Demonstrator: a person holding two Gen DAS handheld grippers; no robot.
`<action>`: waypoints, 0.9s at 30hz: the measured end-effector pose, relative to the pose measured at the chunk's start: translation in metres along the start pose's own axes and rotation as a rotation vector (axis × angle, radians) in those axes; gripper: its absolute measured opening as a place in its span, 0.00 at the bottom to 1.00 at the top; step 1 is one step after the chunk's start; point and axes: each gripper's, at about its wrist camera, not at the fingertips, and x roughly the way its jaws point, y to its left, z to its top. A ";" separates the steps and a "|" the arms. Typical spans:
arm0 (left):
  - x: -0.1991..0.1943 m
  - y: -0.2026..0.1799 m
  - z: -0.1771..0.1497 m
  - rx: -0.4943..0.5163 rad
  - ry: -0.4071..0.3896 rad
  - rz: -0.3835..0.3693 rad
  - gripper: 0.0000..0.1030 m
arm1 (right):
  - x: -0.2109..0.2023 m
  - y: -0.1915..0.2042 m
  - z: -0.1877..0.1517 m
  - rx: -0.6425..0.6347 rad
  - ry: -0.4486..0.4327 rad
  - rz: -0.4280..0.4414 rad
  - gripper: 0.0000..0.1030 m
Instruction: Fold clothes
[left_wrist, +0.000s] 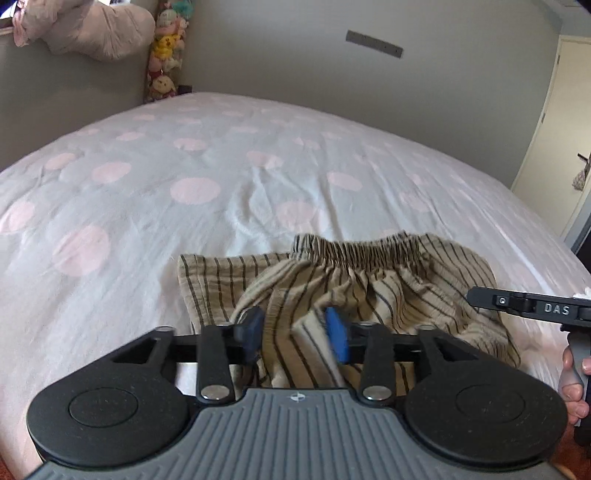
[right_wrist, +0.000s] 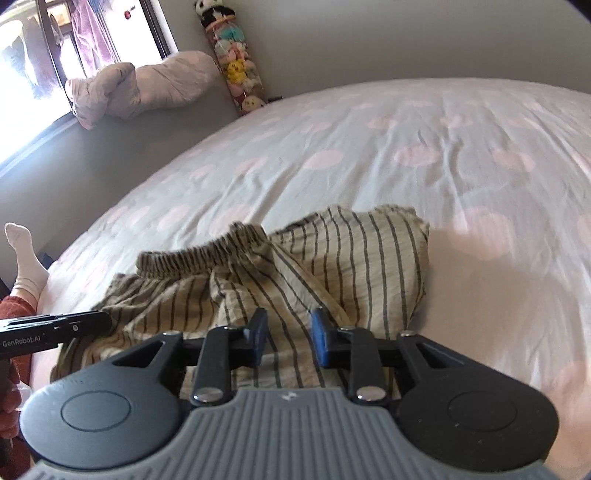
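Left tool (left_wrist: 295, 334): fingers apart, a raised fold of the striped shorts (left_wrist: 354, 280) between them; clamping cannot be confirmed. Shorts lie crumpled on the polka-dot bed (left_wrist: 207, 162), near edge. Right tool (right_wrist: 289, 338): fingers apart, striped fabric between them.

Striped shorts (left_wrist: 369, 280) near edge hidden behind left gripper (left_wrist: 295, 332) body; far bedsheet (left_wrist: 221, 147) blurred.

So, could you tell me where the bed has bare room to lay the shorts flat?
Bare sheet runs beyond the waistband to the far wall, and left of the striped shorts. It is crowded near the edge, where both grippers work.
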 end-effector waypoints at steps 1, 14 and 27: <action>-0.003 0.001 0.002 -0.010 -0.019 0.014 0.71 | -0.006 0.001 0.003 -0.007 -0.031 -0.006 0.66; 0.040 0.035 0.005 -0.175 0.117 0.030 0.75 | 0.048 -0.040 0.033 0.053 0.111 -0.055 0.88; 0.065 0.028 0.006 -0.061 0.063 0.000 0.68 | 0.084 -0.002 0.023 -0.244 0.075 -0.003 0.61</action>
